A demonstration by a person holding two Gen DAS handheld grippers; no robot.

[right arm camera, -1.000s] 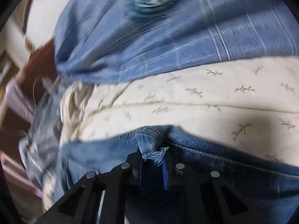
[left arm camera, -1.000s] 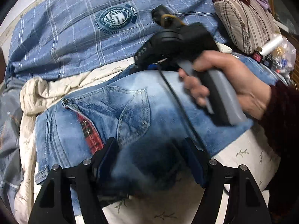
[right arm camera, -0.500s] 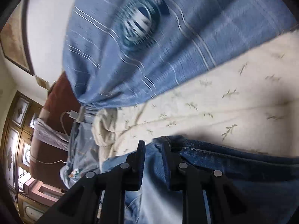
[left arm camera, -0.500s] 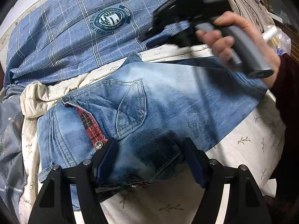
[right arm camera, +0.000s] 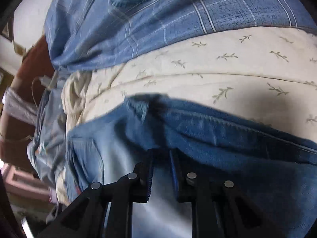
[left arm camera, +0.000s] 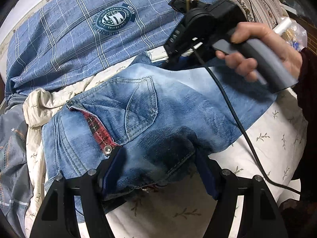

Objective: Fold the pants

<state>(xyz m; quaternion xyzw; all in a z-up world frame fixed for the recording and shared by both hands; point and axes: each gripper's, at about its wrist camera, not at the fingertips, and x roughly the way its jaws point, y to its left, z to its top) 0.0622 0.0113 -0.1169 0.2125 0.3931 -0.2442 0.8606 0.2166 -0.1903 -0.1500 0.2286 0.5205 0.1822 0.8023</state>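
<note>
Blue jeans (left arm camera: pixel 178 107) lie folded on the bed, back pocket and red plaid lining up. My left gripper (left arm camera: pixel 158 158) is open, its fingers either side of the near edge of the jeans, holding nothing. My right gripper shows in the left wrist view (left arm camera: pixel 172 59), hand-held, low at the far edge of the jeans. In the right wrist view the right gripper (right arm camera: pixel 161 158) has its jaws slightly apart just above the jeans (right arm camera: pixel 218 138), with no cloth between them.
A blue plaid blanket with a round crest (left arm camera: pixel 95 29) lies beyond the jeans. A cream leaf-print sheet (left arm camera: pixel 267 138) covers the bed. Grey bedding (left arm camera: pixel 11 148) is at left. A striped cushion (left arm camera: pixel 257 2) sits at the far right. A black cable (left arm camera: pixel 243 130) trails over the jeans.
My right gripper let go of the jeans hem, lifted away over the blanket, then came back down to the far edge. The jeans now lie flat. My left gripper stayed open.
</note>
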